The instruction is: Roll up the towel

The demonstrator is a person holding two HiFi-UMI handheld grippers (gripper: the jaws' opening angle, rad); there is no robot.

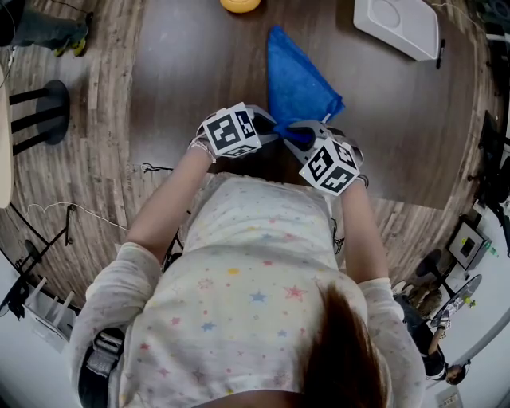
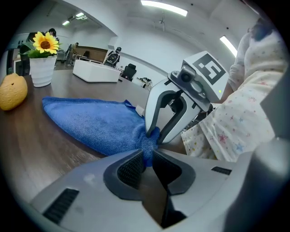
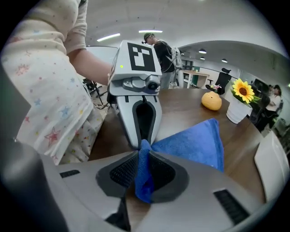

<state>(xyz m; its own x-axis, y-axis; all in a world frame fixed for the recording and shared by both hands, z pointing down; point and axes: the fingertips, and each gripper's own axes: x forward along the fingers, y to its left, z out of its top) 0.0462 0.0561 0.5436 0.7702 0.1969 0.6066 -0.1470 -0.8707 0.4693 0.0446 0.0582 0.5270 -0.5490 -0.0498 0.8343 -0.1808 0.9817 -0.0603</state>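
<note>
near corner of blue terry towel (image 1: 299,80) hidden overhead; my left gripper (image 2: 146,158), right gripper (image 3: 143,170) both clamp it, cloth running toward 12 o'clock.

Head view: from above, steeply down over the person's (image 1: 239,303) shoulders onto the table (image 1: 183,72). Left gripper view, right gripper view: low over the tabletop, very close, facing each other. All three share the blue towel (image 1: 299,84).

The blue terry towel's (image 1: 296,84) near end hides under the left gripper (image 1: 268,131) and right gripper (image 1: 300,137). The top edge crops a round yellow fruit (image 1: 240,4).
</note>
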